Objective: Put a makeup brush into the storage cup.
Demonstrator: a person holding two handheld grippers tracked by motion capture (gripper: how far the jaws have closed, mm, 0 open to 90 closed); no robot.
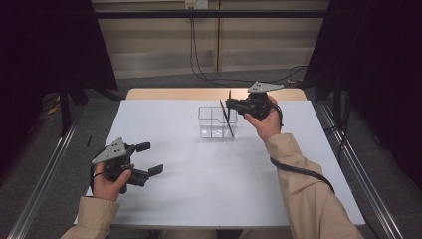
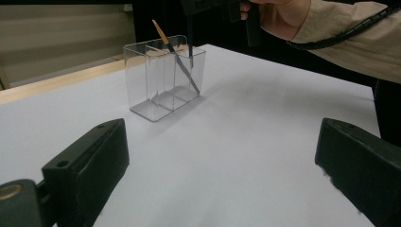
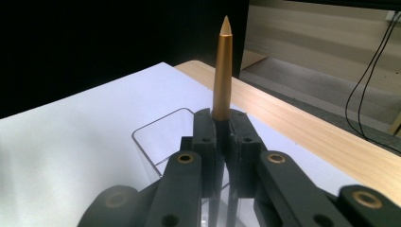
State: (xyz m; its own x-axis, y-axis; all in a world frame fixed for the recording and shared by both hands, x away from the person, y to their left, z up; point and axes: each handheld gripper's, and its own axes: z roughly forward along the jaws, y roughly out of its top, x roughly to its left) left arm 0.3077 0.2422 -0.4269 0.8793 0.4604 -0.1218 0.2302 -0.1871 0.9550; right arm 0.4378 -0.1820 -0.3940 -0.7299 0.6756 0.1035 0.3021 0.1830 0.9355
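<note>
A clear divided container [image 1: 209,124] stands on the white table top, toward the back middle. A thin dark pen with a gold end [image 2: 177,61] leans inside it. My right gripper [image 1: 230,104] hovers just above the container's right end, shut on a second pen [image 3: 222,71]. That pen's gold pointed end rises above the jaws, and its dark lower part [image 2: 190,42] hangs down into the container [image 2: 156,90]. My left gripper [image 1: 152,158] rests low at the front left, open with nothing between its jaws, well apart from the container.
The white sheet [image 1: 214,179] covers most of the table, with a strip of wood [image 1: 199,93] showing at the far edge. Black cables [image 1: 209,74] run across the floor behind, and metal rails flank both sides of the table.
</note>
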